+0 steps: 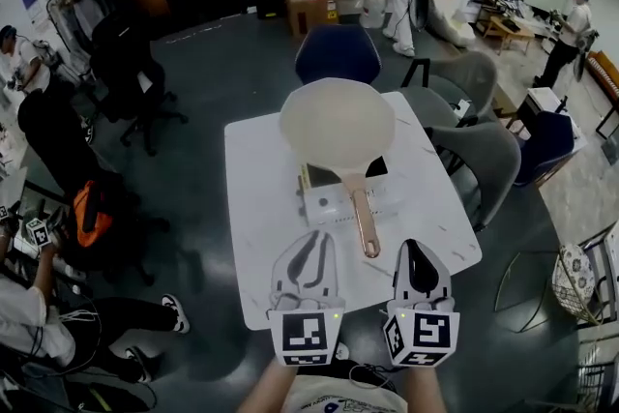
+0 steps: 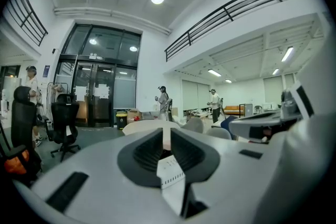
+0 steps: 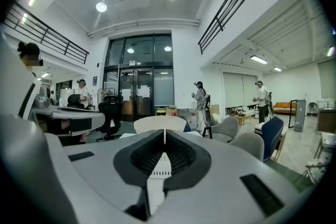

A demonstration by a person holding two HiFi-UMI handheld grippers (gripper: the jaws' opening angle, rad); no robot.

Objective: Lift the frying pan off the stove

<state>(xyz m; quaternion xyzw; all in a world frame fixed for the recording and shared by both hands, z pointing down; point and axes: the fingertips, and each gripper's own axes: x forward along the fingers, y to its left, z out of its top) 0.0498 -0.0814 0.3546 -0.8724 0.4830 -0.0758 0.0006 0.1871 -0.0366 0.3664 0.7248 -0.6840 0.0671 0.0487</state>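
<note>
While you held both tongs low over the near edge of the white table [image 1: 253, 237], the frying pan [image 1: 338, 123] sat on the small white stove [image 1: 334, 200] in the middle of that table. The pan was pale and round, and it covered most of the stove's top. Its copper-colored handle [image 1: 364, 220] pointed back at you. The end of the handle lay between the two tongs and touched neither of them. Your left tongs [image 1: 311, 251] were closed all the way and had nothing in them. Your right tongs [image 1: 414, 251] were closed too, and they held nothing. Both sat side by side and pointed at the pan. A dark blue chair [image 1: 337, 53] stood at the far side of the table, and grey chairs [image 1: 484, 160] stood at its right side.
</note>
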